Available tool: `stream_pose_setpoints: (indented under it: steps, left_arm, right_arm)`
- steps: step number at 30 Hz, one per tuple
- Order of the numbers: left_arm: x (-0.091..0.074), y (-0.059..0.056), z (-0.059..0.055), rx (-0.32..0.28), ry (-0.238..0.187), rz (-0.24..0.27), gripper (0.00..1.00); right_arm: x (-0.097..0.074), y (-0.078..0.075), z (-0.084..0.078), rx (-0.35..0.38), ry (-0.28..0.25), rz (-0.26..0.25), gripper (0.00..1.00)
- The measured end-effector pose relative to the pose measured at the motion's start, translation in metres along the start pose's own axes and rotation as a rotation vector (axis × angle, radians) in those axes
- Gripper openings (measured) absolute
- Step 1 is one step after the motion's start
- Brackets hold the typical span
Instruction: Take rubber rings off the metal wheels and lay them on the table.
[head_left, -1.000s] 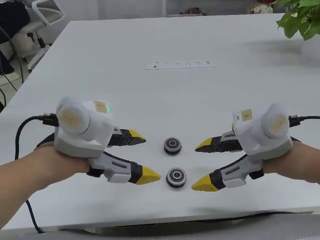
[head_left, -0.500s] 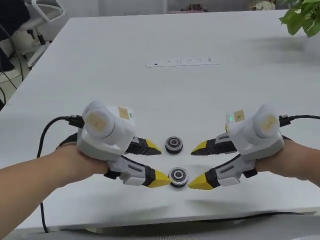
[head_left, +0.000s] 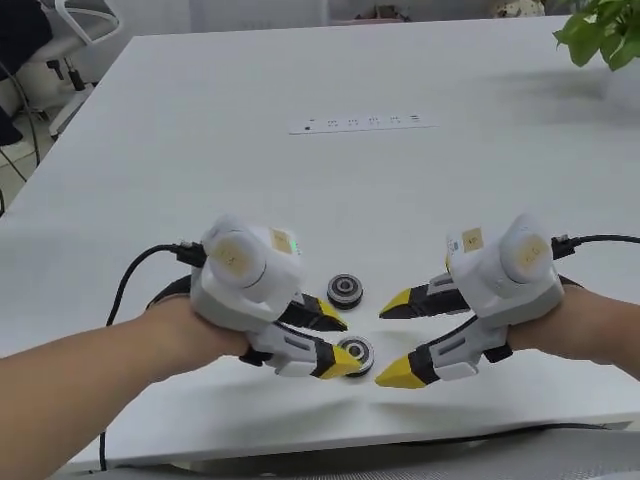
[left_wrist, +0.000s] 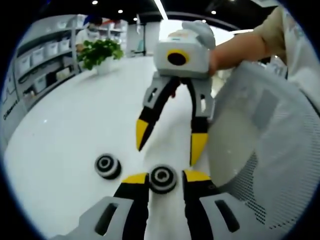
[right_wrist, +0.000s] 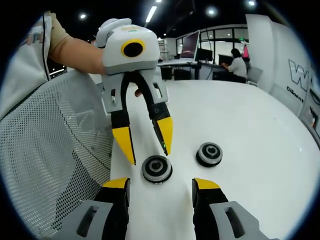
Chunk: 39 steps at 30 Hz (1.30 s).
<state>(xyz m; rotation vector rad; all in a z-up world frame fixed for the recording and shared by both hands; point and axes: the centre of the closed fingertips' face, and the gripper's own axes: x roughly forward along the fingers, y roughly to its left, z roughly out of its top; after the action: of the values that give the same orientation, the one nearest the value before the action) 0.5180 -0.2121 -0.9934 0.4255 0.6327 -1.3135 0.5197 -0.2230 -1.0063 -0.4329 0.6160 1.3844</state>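
Two small metal wheels with black rubber rings lie flat on the white table (head_left: 300, 190): a far wheel (head_left: 345, 290) and a near wheel (head_left: 355, 351). My left gripper (head_left: 340, 343) is open, its yellow tips on either side of the near wheel (left_wrist: 162, 178); whether they touch it is unclear. The far wheel (left_wrist: 107, 166) lies apart from it. My right gripper (head_left: 392, 340) is open and faces the left one, just right of the near wheel (right_wrist: 157, 169), which lies ahead of its tips (right_wrist: 160, 184). The far wheel (right_wrist: 209, 154) is beyond.
A white power strip (head_left: 362, 124) lies in the table's middle, far from the wheels. A green plant (head_left: 600, 35) stands at the back right, an office chair (head_left: 85, 25) at the back left. Cables trail from both grippers. The table's front edge runs just below the grippers.
Both grippers have closed in on the near wheel. The left one has moved right, so its jaws now straddle that wheel. Neither wheel has moved.
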Motion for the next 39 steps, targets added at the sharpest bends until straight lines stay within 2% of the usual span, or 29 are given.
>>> stream_pose_setpoints:
  steps: [9,13,23,29,33,39]
  left_arm:
    - [0.009,0.003,-0.009,0.020,0.043,0.024,0.17]
    - [0.009,0.005,-0.009,0.044,0.038,0.047,0.14]
    - [0.009,0.005,-0.009,0.064,0.026,0.064,0.14]
    - [0.008,0.005,-0.009,0.066,0.014,0.074,0.13]
    - [0.008,0.005,-0.009,0.071,0.015,0.083,0.13]
    - [0.007,0.004,-0.009,0.072,0.004,0.089,0.14]
  right_arm:
    - [0.002,0.002,-0.003,-0.005,0.010,0.007,0.48]
    - [0.002,0.002,-0.002,-0.008,0.010,0.009,0.48]
    - [0.007,0.004,0.002,-0.013,0.000,0.009,0.46]
    - [0.016,0.004,-0.001,0.003,0.004,0.014,0.40]
    - [0.019,0.003,0.003,0.037,-0.014,0.010,0.37]
    - [0.024,0.004,0.004,0.030,-0.010,-0.001,0.32]
